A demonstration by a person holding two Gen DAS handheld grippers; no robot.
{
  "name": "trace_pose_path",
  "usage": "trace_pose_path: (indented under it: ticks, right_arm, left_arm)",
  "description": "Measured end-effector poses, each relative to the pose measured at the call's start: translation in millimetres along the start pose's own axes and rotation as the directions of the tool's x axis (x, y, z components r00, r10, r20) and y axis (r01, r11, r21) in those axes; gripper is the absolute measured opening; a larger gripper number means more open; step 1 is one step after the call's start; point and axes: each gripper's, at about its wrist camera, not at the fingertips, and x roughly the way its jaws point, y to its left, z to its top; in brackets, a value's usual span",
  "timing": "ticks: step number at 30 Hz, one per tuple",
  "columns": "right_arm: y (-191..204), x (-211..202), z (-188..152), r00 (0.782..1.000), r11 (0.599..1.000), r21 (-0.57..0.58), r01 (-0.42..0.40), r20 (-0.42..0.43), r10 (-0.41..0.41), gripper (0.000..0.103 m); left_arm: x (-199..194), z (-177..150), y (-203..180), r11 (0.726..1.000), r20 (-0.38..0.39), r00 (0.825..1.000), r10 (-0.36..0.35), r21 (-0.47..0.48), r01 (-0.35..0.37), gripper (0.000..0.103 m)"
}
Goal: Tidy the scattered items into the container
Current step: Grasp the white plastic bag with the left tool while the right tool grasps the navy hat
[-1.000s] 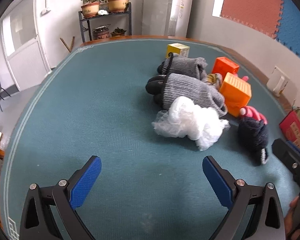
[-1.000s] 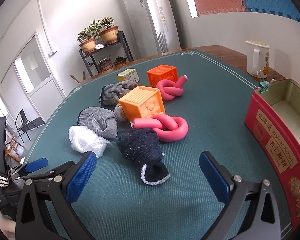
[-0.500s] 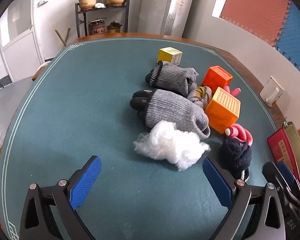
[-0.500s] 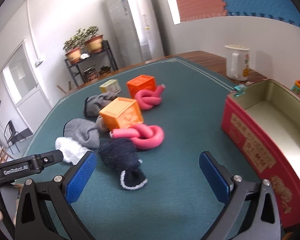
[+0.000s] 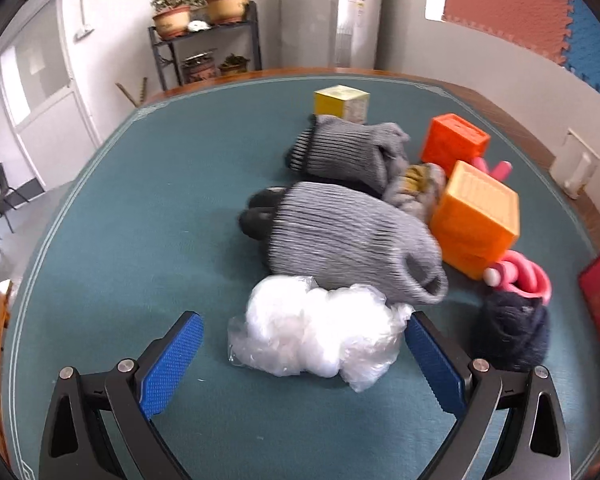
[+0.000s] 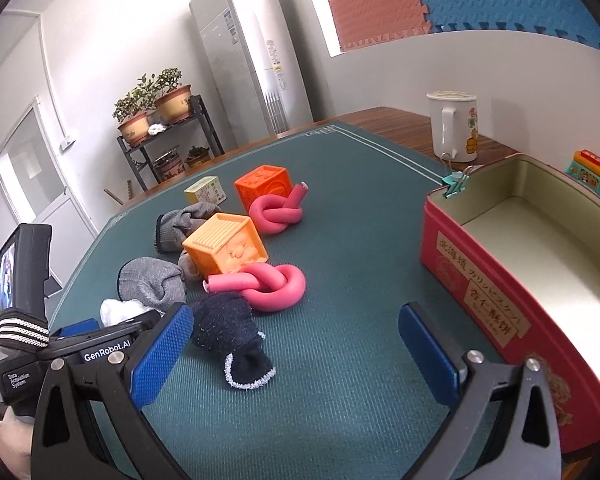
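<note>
My left gripper is open, its blue pads on either side of a crumpled white plastic bag on the green mat. Behind the bag lie two grey gloves, a dark knit sock, two pink foam knots, two orange cubes and a yellow box. My right gripper is open and empty over the mat, with the dark sock just left of centre. The red tin container stands open at the right.
A white mug and a teal binder clip sit behind the tin. A small toy is at the far right. The left gripper's body shows at the right wrist view's left edge. A plant shelf stands beyond the table.
My left gripper has moved forward and down, so the white bag now lies between its pads. My right gripper has shifted slightly; the tin looks nearer.
</note>
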Motion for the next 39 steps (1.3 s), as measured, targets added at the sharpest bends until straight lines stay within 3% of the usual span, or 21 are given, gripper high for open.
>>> trace_pose_path:
  ticks: [4, 11, 15, 23, 26, 30, 35, 38, 39]
  right_arm:
    - [3, 3, -2, 1.000, 1.000, -0.013, -0.006, -0.014, 0.006, 0.103]
    - [11, 7, -6, 0.999, 0.998, -0.056, -0.031, -0.032, 0.030, 0.103]
    - [14, 11, -7, 0.998, 0.997, -0.068, -0.048, -0.049, 0.045, 0.102]
    - [17, 21, -7, 0.994, 0.995, -0.074, -0.062, -0.099, 0.055, 0.091]
    - [29, 32, -8, 0.989, 0.989, -0.138, -0.053, -0.147, 0.033, 0.081]
    - [52, 39, -7, 0.988, 0.967, -0.250, -0.039, -0.155, 0.000, 0.080]
    - [59, 61, -8, 0.976, 0.964, -0.263, -0.048, -0.216, -0.011, 0.073]
    - [57, 69, -9, 0.965, 0.967, -0.240, -0.086, -0.262, 0.020, 0.054]
    - [55, 69, -9, 0.964, 0.968, -0.235, -0.087, -0.263, 0.023, 0.053]
  left_arm:
    - [6, -2, 6, 0.999, 0.003, 0.999, 0.036, 0.002, -0.036, 0.069]
    - [-7, -16, 37, 0.999, 0.012, 1.000, 0.009, -0.033, -0.008, 0.054]
    - [-15, -20, 46, 0.999, 0.019, 1.000, -0.020, -0.047, 0.021, 0.034]
    - [-40, -26, 44, 0.998, 0.096, 0.994, -0.056, -0.016, 0.058, 0.034]
    - [-44, -26, 44, 0.998, 0.107, 0.993, -0.055, -0.008, 0.056, 0.034]
    - [-47, -24, 47, 0.998, 0.105, 0.992, -0.064, -0.010, 0.065, 0.034]
    - [-48, -22, 47, 0.997, 0.103, 0.992, -0.070, -0.010, 0.071, 0.034]
    - [-46, -23, 45, 0.997, 0.096, 0.993, -0.074, -0.004, 0.075, 0.034]
    - [-45, -22, 44, 0.997, 0.094, 0.993, -0.075, -0.001, 0.075, 0.034]
